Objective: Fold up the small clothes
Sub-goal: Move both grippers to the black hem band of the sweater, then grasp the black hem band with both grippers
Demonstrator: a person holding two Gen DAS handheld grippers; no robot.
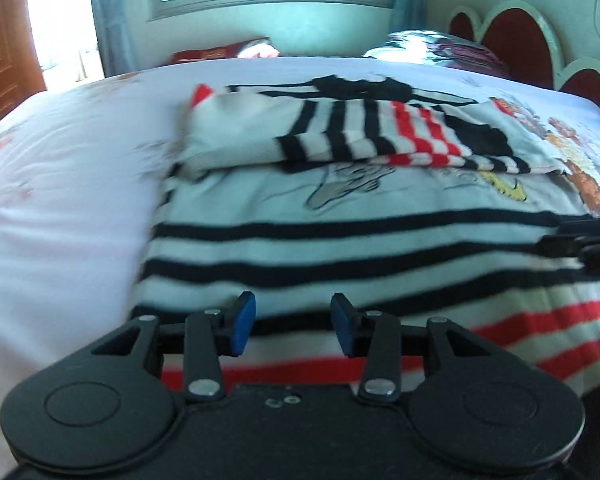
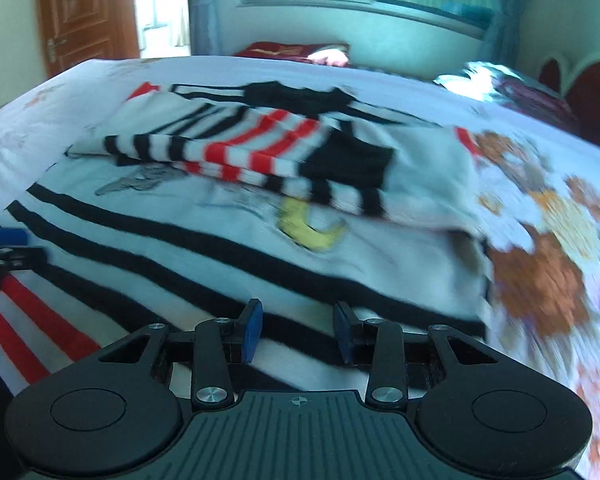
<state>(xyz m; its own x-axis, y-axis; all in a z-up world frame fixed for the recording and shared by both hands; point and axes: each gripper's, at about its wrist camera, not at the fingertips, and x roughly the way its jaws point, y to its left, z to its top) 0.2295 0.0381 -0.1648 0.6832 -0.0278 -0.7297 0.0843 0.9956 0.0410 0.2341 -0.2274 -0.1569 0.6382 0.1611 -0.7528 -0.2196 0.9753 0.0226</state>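
A small white sweater (image 1: 340, 216) with black and red stripes and a cartoon print lies flat on the bed; it also shows in the right wrist view (image 2: 236, 240). Both striped sleeves (image 1: 364, 136) are folded across its chest, also seen from the right (image 2: 260, 152). My left gripper (image 1: 294, 326) is open and empty, just above the sweater's striped hem. My right gripper (image 2: 298, 330) is open and empty over the hem further right. Each gripper's tip shows at the edge of the other's view, the right one (image 1: 592, 244) and the left one (image 2: 4, 248).
The bed (image 1: 60, 200) has a white sheet with a floral print (image 2: 540, 272) on the right. A red headboard (image 1: 516, 40) and pillows (image 1: 440, 48) stand at the far right. A window, curtains and a wooden door (image 2: 84, 12) are behind.
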